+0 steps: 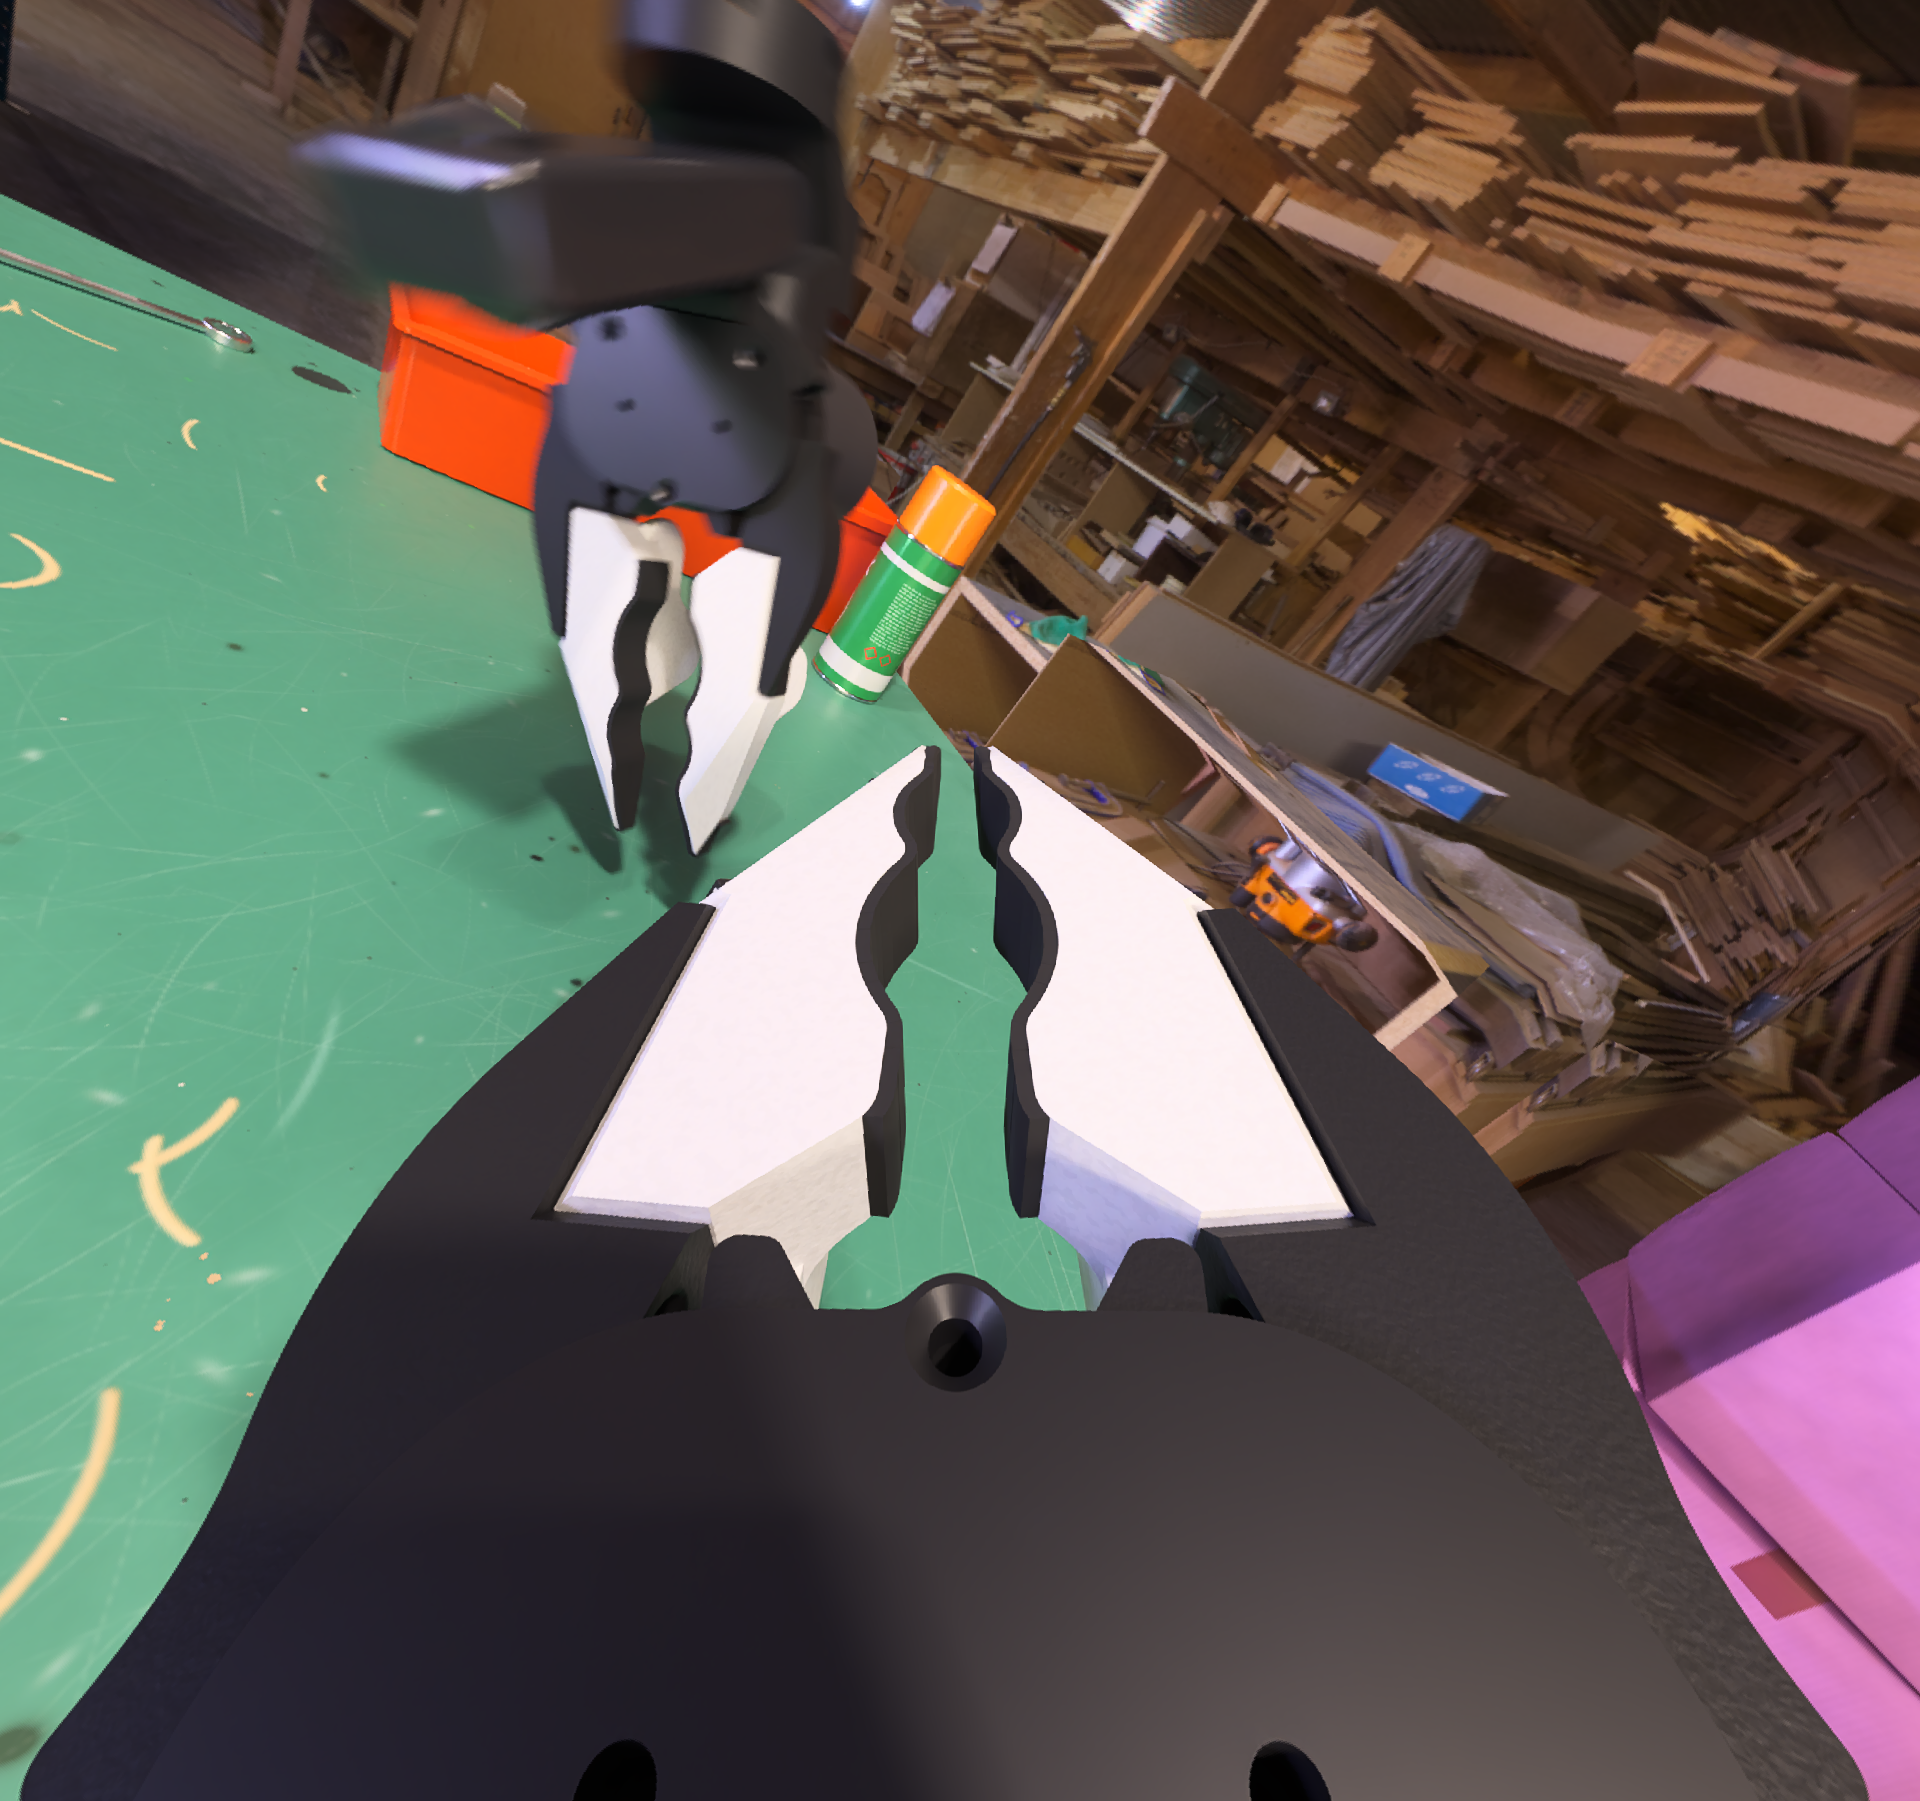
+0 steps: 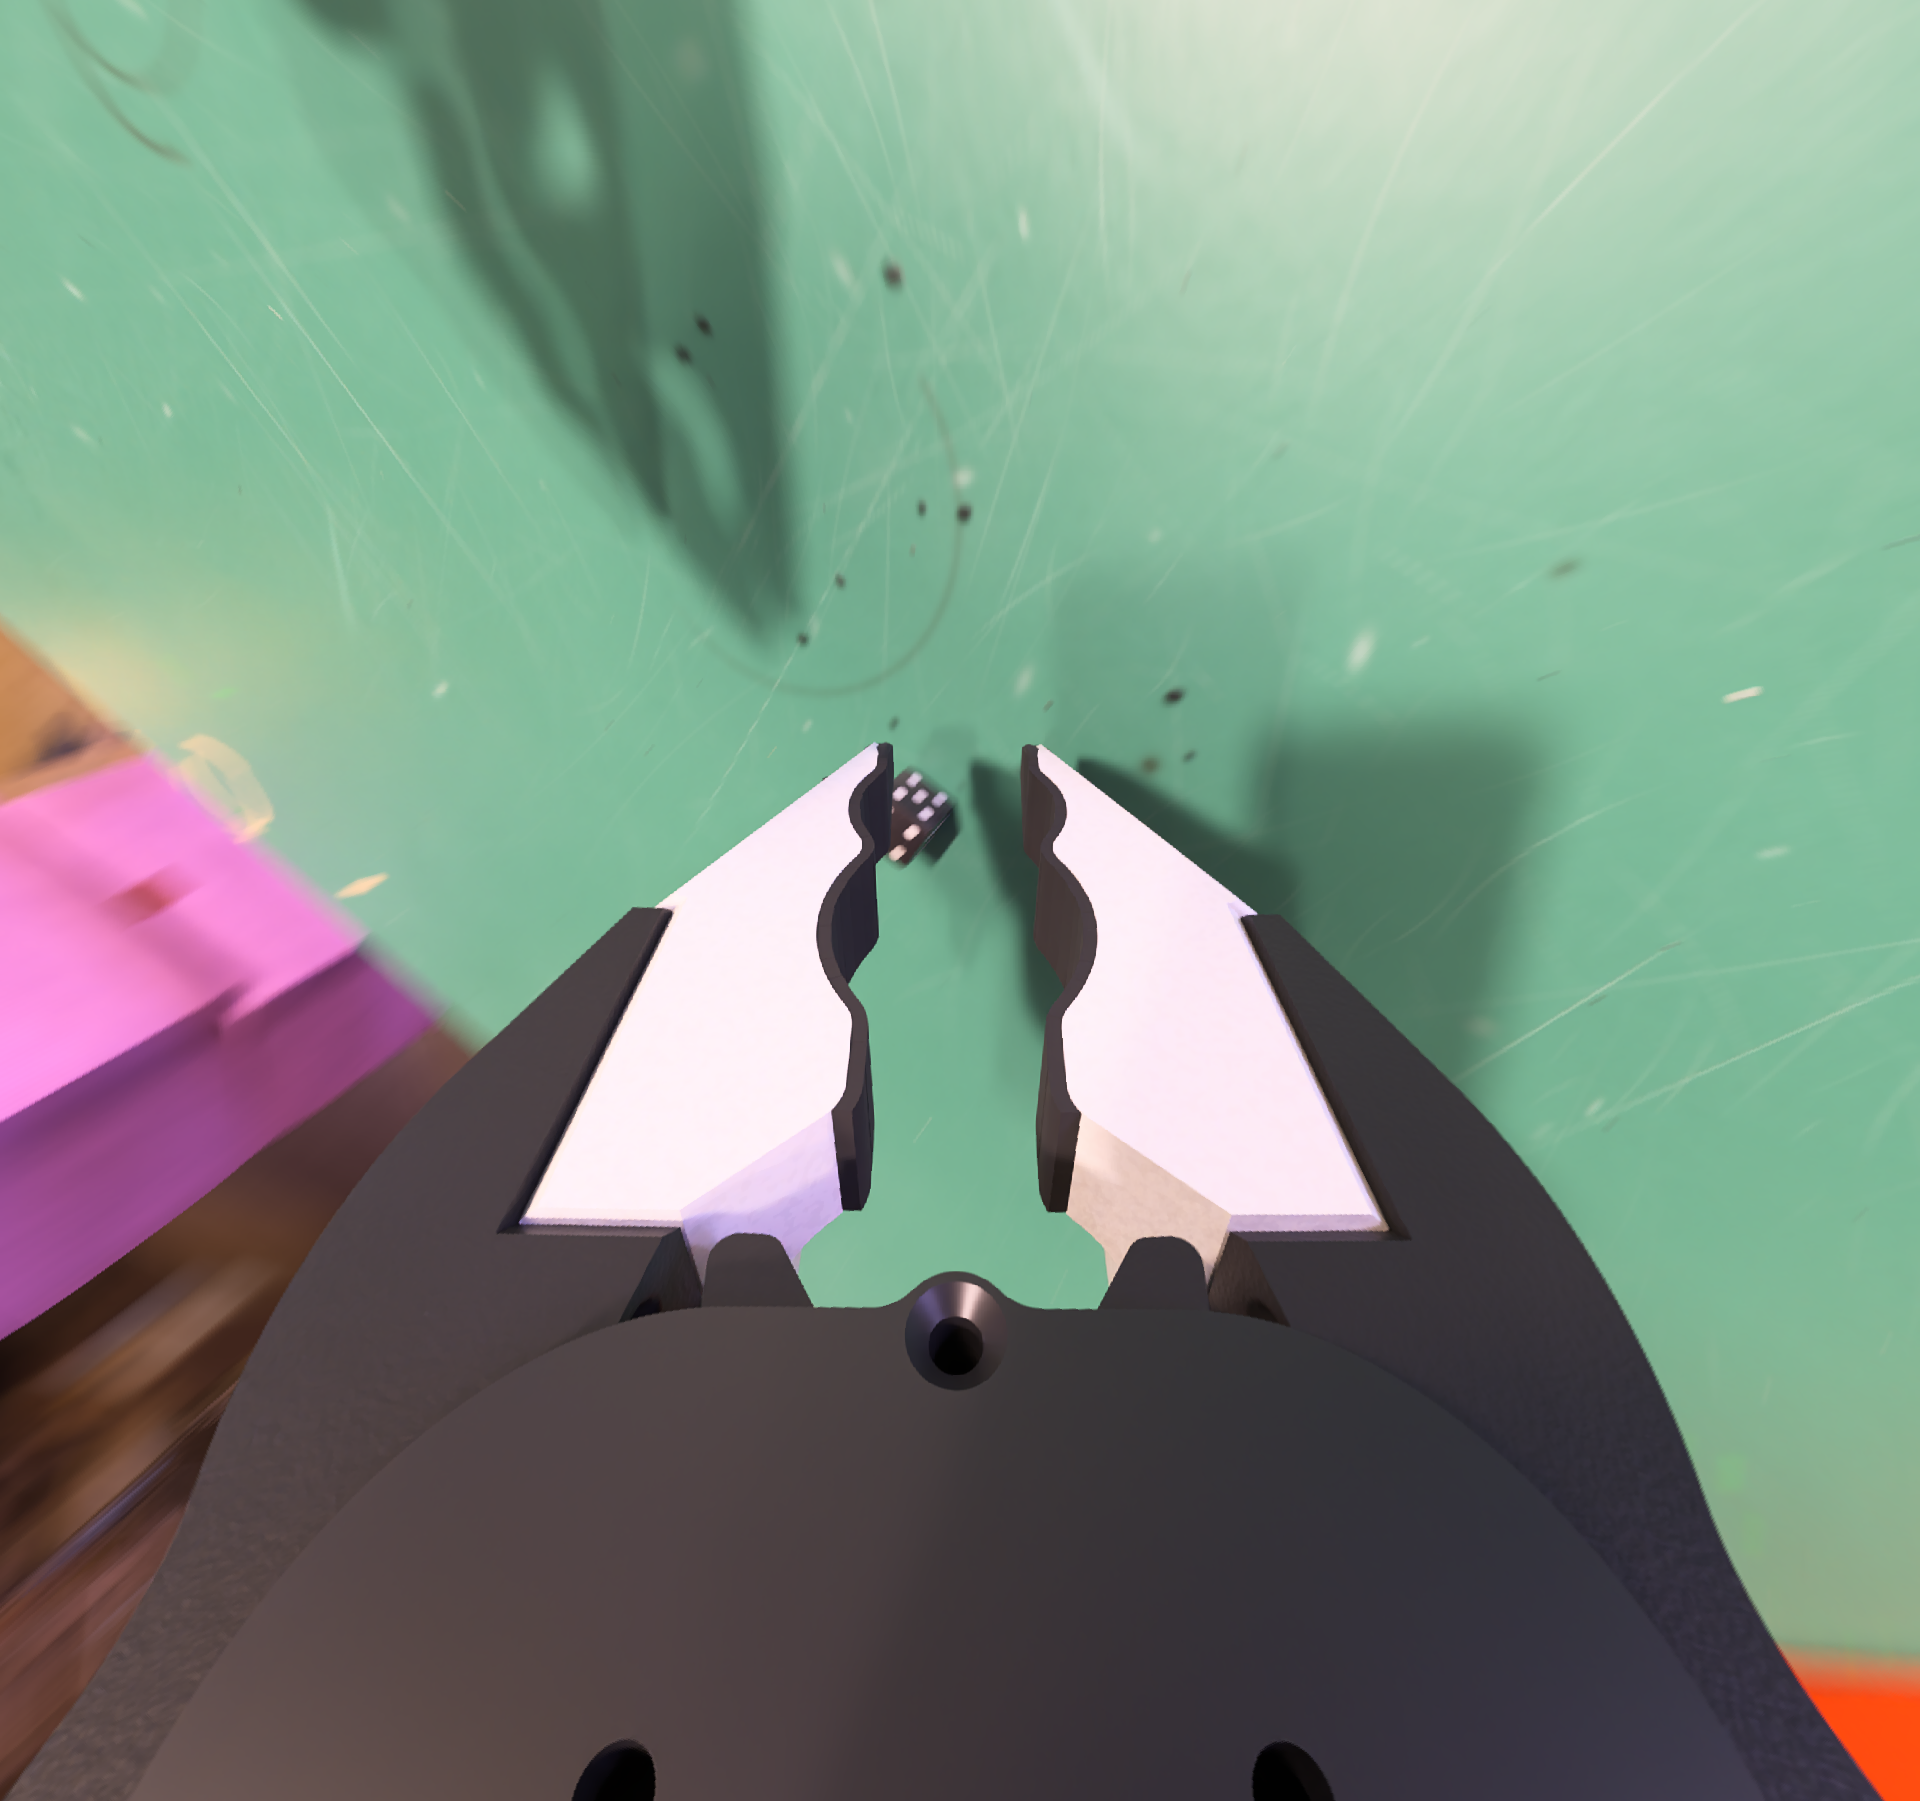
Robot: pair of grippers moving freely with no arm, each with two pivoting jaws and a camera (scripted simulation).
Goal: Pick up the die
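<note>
The die point(image 2: 921, 816) is small and black with white pips. It lies on the green mat point(image 2: 1351, 297), between my right gripper's fingertips and close against the left one. My right gripper point(image 2: 956, 764) is open around it and points down at the mat. In the left wrist view the right gripper point(image 1: 665, 821) stands tips-down just above the mat point(image 1: 260, 816); the die does not show there. My left gripper point(image 1: 958, 759) has its fingertips almost together with nothing between them. It hangs near the table's right edge.
An orange box point(image 1: 457, 411) and a green spray can with an orange cap point(image 1: 899, 588) stand behind the right gripper. A pink box point(image 1: 1787, 1388) lies off the table's edge and also shows in the right wrist view point(image 2: 156, 930). A metal wrench point(image 1: 223, 333) lies at the far left.
</note>
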